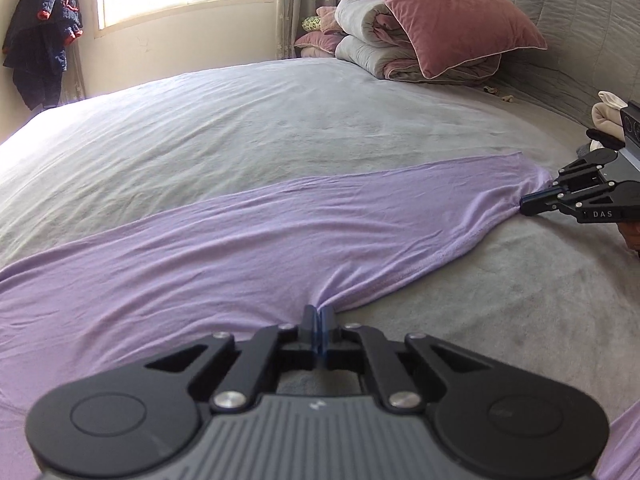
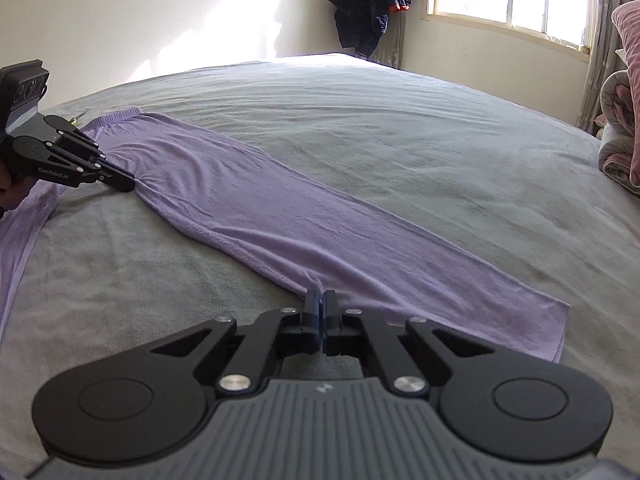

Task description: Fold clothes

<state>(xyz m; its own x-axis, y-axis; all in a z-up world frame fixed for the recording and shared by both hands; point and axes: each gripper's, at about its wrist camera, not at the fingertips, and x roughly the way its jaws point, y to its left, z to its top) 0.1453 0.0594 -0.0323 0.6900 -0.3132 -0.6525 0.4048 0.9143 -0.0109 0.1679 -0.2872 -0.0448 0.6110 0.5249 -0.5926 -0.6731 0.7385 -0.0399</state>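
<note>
Left hand-held gripper [image 1: 319, 314] clamped on lilac garment [image 1: 240, 232] at 6 o'clock; right hand-held gripper [image 2: 319, 298] likewise, seemingly its hem, on bed [image 2: 360, 120].

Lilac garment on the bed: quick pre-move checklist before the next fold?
1. Left gripper pinching the lilac garment edge: ok.
2. Right gripper pinching the same edge farther along: ok.
3. Leg between grips flat on the grey bedcover: ok, light wrinkles.
4. Bed beyond the leg free for the fold: ok.
5. Other leg aligned: cannot tell, mostly out of view.
</note>
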